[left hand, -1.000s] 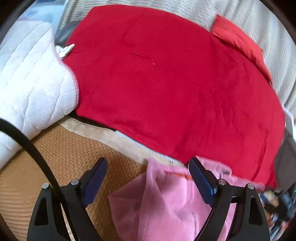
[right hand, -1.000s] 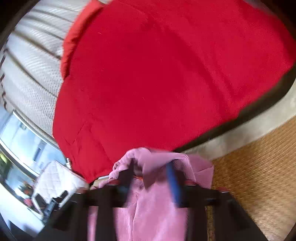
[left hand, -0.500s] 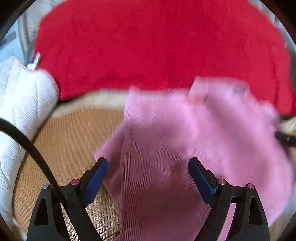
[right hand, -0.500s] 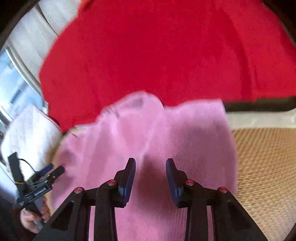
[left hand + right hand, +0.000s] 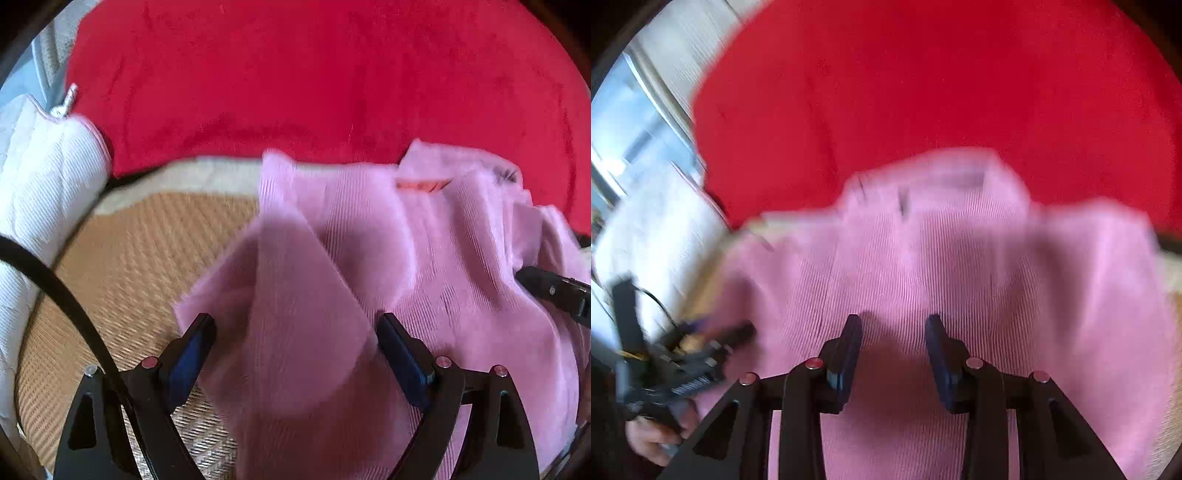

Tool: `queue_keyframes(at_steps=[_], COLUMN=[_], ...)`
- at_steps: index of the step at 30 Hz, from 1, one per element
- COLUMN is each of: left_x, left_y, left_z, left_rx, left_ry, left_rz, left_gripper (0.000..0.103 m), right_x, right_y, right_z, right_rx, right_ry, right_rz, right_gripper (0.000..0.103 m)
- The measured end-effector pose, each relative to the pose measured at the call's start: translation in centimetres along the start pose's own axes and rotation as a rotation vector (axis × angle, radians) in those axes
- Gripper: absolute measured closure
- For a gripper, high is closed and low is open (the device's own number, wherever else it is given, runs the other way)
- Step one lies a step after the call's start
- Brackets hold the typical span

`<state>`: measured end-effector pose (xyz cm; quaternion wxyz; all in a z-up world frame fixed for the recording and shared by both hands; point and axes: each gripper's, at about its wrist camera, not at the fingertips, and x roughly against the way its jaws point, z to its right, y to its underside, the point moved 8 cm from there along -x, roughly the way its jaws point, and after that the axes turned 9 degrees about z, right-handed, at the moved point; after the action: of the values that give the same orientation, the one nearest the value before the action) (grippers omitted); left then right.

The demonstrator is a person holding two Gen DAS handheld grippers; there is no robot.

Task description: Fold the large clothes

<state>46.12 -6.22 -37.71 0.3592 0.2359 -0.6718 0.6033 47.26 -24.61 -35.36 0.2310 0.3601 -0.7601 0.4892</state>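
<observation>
Cushion, white & quilted, at far L; woven mat beside it, red blanket across the back. Lying rumpled on mat, ctr to R, neck end toward blanket: pink ribbed garment. Hovering over its L flap w/ fingers spread wide, gripping nothing: left gripper. Further R, above garment's middle: right gripper, jaws narrow but just eased apart a touch, no cloth pinched btwn them. Likely step: laying out & flattening before 1st fold. Next move prob. calls for pinching both side edges, pulling cloth taut, smoothing L flap. Writing: orange neck tag, too blurred to read; white lettering on left gripper's body in R view, also illegible.
</observation>
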Motion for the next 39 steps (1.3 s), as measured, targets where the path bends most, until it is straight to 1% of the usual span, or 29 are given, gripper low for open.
queue_keyframes(at_steps=[1, 3, 4, 5, 7, 8, 9, 10, 12, 13, 15, 16, 17, 18, 20, 21, 22, 23, 24, 25, 27, 28, 29, 31, 33, 35, 37, 39], left_x=[-0.1, 0.5, 1.0, 1.6, 3.1, 3.6, 4.5, 4.9, 6.2, 6.4, 6.8, 6.7, 6.5, 5.8, 4.6, 4.8, 5.2, 5.9, 7.2, 8.1, 10.6, 11.4, 12.5, 13.8, 14.2, 13.6, 13.2, 13.2], left_y=[0.1, -0.3, -0.4, -0.6, -1.3, -1.4, -1.4, -1.3, -0.9, -0.5, 0.4, 0.9, 1.4, 2.0, 3.0, 3.0, 2.8, 2.5, 2.1, 2.0, 2.0, 2.0, 2.3, 2.6, 4.0, 5.3, 6.1, 6.3], left_z=[-0.1, 0.0, 0.0, 0.1, 0.9, 1.2, 2.1, 2.5, 4.0, 4.6, 5.7, 6.0, 6.2, 6.2, 6.3, 6.3, 6.2, 6.2, 5.7, 5.2, 3.0, 1.9, 0.0, -2.5, -4.9, -6.3, -6.6, -6.1], left_rx=[0.014, 0.016, 0.016, 0.023, 0.035, 0.031, 0.017, 0.005, -0.03, -0.042, -0.068, -0.087, -0.102, -0.132, -0.196, -0.2, -0.194, -0.182, -0.145, -0.12, -0.029, 0.011, 0.074, 0.151, 0.235, 0.335, 0.387, 0.384], left_ry=[0.001, 0.001, 0.002, 0.008, 0.053, 0.074, 0.112, 0.126, 0.146, 0.153, 0.168, 0.155, 0.136, 0.096, 0.049, 0.045, 0.049, 0.062, 0.094, 0.108, 0.127, 0.133, 0.133, 0.123, 0.121, 0.146, 0.184, 0.205], left_rz=[-0.005, 0.001, 0.009, 0.025, 0.053, 0.058, 0.064, 0.07, 0.083, 0.08, 0.066, 0.066, 0.064, 0.056, 0.048, 0.048, 0.05, 0.055, 0.083, 0.102, 0.151, 0.168, 0.191, 0.208, 0.197, 0.166, 0.145, 0.147], left_gripper=[0.013, 0.013, 0.013, 0.013, 0.013, 0.013, 0.013, 0.013, 0.013, 0.013, 0.013, 0.013, 0.013, 0.013, 0.013, 0.013, 0.013, 0.013, 0.013, 0.013, 0.013, 0.013, 0.013, 0.013, 0.013, 0.013, 0.013, 0.013], right_x=[-0.3, 0.2, 1.4, 2.3, 4.6, 5.5, 6.4, 7.4, 9.7, 10.0, 11.3, 11.7, 11.2, 11.2, 9.8, 9.2, 8.9, 9.2, 9.5, 10.1, 11.0, 11.6, 11.9, 12.3, 12.2, 12.1, 11.2, 9.7], right_y=[0.2, -0.1, -0.2, -0.5, -1.0, -1.0, -0.8, -0.6, -0.1, -0.1, 1.0, 2.0, 2.7, 3.5, 5.6, 6.1, 6.5, 6.4, 6.3, 6.1, 5.9, 5.6, 5.4, 5.1, 4.8, 4.7, 4.6, 4.9], right_z=[0.4, 0.7, 1.1, 1.2, 1.7, 2.1, 2.5, 3.1, 4.2, 4.6, 5.2, 5.5, 5.2, 5.3, 5.5, 5.6, 5.4, 5.2, 4.9, 4.3, 3.4, 2.6, 1.8, -0.4, -1.7, -3.2, -4.0, -3.9], right_rx=[-0.017, -0.03, -0.049, -0.059, -0.064, -0.068, -0.074, -0.084, -0.106, -0.115, -0.153, -0.176, -0.184, -0.189, -0.186, -0.177, -0.152, -0.134, -0.128, -0.139, -0.154, -0.136, -0.113, -0.058, -0.033, -0.021, -0.016, -0.035], right_ry=[-0.01, -0.02, -0.017, -0.02, -0.018, -0.007, 0.005, 0.019, 0.053, 0.066, 0.079, 0.074, 0.078, 0.089, 0.12, 0.124, 0.133, 0.143, 0.146, 0.108, 0.049, 0.029, 0.014, -0.029, -0.065, -0.112, -0.119, -0.106], right_rz=[0.035, 0.021, 0.019, 0.043, 0.096, 0.102, 0.102, 0.104, 0.122, 0.124, 0.125, 0.115, 0.1, 0.08, 0.011, -0.008, 0.002, 0.012, 0.012, 0.028, 0.066, 0.093, 0.111, 0.144, 0.158, 0.172, 0.169, 0.135], right_gripper=[0.063, 0.063, 0.063, 0.063, 0.063, 0.062, 0.061, 0.06, 0.059, 0.059, 0.059, 0.059, 0.059, 0.059, 0.059, 0.058, 0.059, 0.059, 0.058, 0.057, 0.057, 0.057, 0.057, 0.057, 0.057, 0.057, 0.057, 0.057])
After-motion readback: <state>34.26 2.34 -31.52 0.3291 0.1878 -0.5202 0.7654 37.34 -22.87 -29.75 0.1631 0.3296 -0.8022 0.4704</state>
